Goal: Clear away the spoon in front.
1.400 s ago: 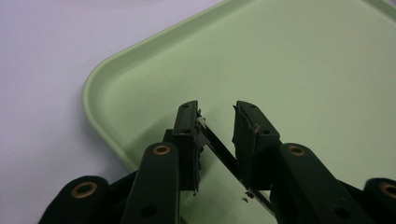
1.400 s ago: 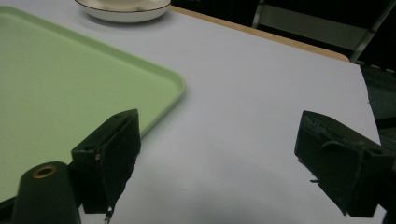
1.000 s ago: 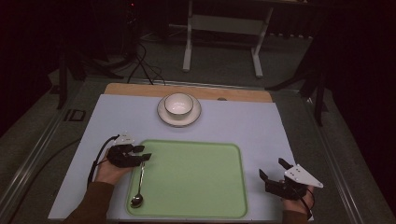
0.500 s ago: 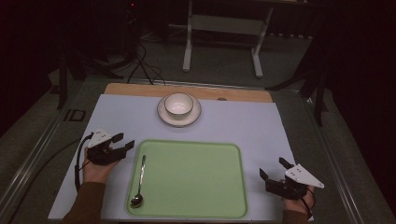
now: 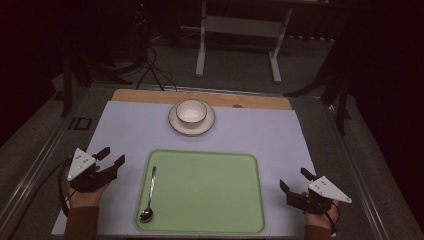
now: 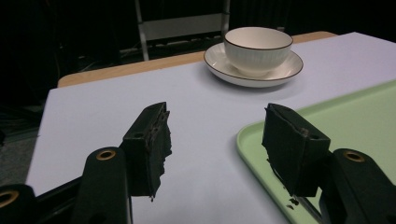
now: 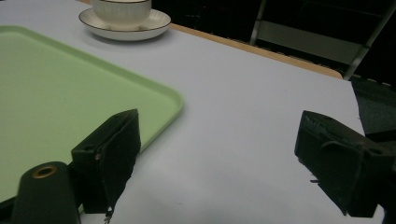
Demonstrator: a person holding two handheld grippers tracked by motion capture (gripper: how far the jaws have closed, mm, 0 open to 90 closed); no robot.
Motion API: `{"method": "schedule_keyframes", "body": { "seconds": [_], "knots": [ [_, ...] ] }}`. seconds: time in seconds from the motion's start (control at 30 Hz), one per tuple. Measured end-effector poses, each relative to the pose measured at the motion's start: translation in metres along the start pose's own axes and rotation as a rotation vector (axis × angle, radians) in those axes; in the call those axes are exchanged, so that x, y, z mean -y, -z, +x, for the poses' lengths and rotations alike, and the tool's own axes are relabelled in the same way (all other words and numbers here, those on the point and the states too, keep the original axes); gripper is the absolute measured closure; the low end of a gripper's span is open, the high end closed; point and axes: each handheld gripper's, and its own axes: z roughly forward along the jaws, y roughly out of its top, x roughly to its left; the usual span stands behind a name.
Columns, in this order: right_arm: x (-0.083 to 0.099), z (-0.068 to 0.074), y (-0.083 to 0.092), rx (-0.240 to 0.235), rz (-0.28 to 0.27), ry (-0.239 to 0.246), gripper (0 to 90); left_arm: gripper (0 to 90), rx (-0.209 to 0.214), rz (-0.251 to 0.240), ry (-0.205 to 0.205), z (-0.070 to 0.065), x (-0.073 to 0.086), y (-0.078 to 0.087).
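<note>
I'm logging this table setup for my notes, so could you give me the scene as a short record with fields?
surface: pale sheet over a wooden table
tray: green tray near the front edge, middle
spoon: metal spoon lying in the tray along its left side, bowl end nearest the person
bowl: white bowl standing on a saucer, beyond the tray
left hand-held gripper: jaws have just been opening, nothing between them, left of the tray
right hand-held gripper: open, empty, right of the tray
</note>
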Motion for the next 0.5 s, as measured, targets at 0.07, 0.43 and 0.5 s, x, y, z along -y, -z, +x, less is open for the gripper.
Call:
{"method": "schedule_keyframes", "body": {
  "seconds": [0.07,0.43,0.5],
  "knots": [
    [0.000,0.000,0.000,0.000,-0.002,-0.002,14.2,41.0,-0.005,-0.003,0.004,0.000,0.001,0.003],
    [0.003,-0.006,0.001,0.005,-0.003,-0.023,14.2,42.2,-0.040,-0.016,0.047,0.010,0.009,0.024],
    [0.004,-0.008,0.001,0.009,-0.005,-0.026,14.2,42.3,-0.045,-0.022,0.052,0.012,0.010,0.027]
  ]
}}
